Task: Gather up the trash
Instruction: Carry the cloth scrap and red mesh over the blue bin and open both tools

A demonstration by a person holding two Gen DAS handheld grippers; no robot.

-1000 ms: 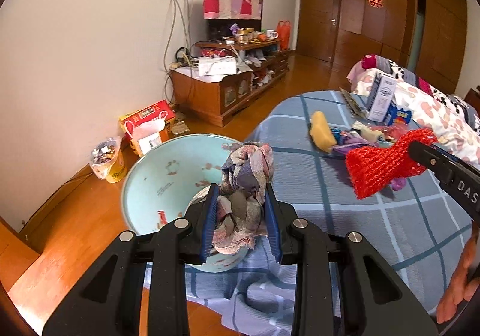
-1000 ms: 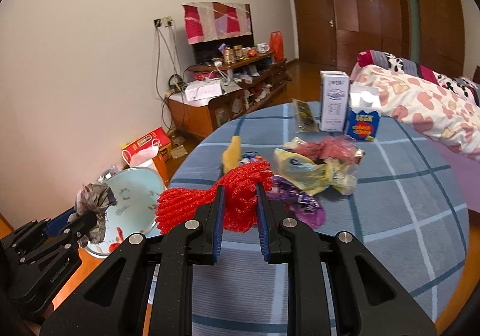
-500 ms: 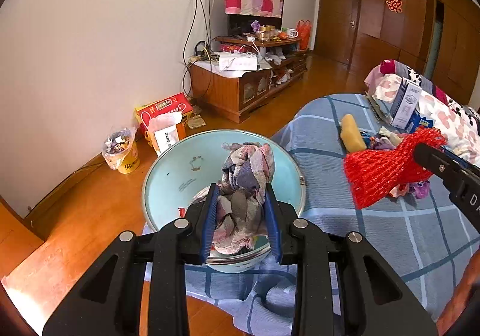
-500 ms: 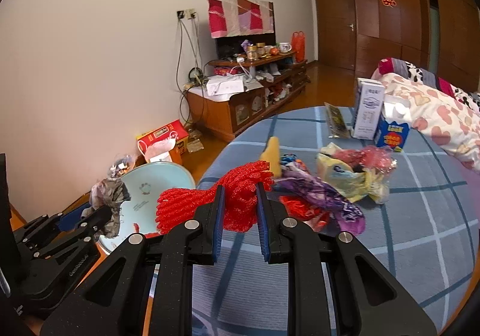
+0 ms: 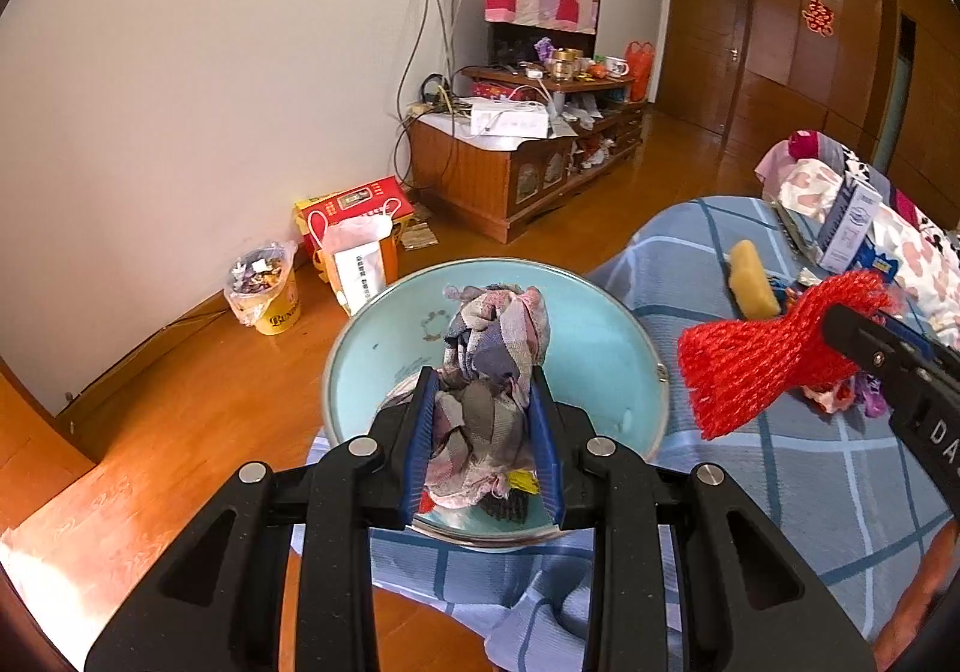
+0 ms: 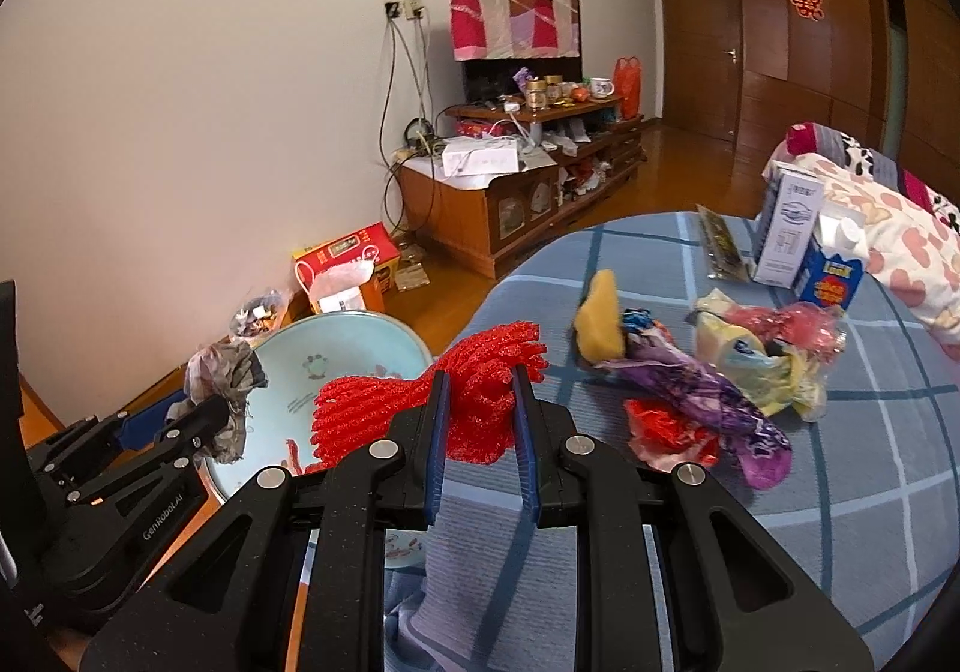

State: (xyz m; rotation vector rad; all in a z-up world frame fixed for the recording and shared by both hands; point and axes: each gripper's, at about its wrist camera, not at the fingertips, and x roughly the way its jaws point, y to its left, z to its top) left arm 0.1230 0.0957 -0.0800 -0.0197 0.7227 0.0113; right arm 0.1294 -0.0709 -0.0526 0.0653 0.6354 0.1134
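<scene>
My left gripper [image 5: 483, 390] is shut on a crumpled plaid rag [image 5: 495, 336], held over a light blue basin [image 5: 600, 324] that sits at the table's edge. To the right, my right gripper [image 6: 478, 381] is shut on a red foam net [image 6: 480, 372], hovering just right of the basin [image 6: 336, 348]. The left gripper [image 6: 222, 408] with its rag [image 6: 225, 372] shows at the left of the right wrist view. A few bits lie in the basin's bottom. More wrappers [image 6: 708, 396] and a yellow sponge [image 6: 600, 321] lie on the blue checked tablecloth [image 6: 840, 492].
Two cartons [image 6: 804, 246] stand at the table's far side. On the wooden floor by the wall sit a yellow bucket of rubbish [image 5: 267, 288], a red box [image 5: 354, 204] and a wooden TV cabinet [image 5: 510, 156]. A bed with a heart-print quilt [image 6: 888, 228] is at right.
Both grippers moved toward the basin with their loads; it now sits squarely under the rag. The red net came closer to the basin's right rim.
</scene>
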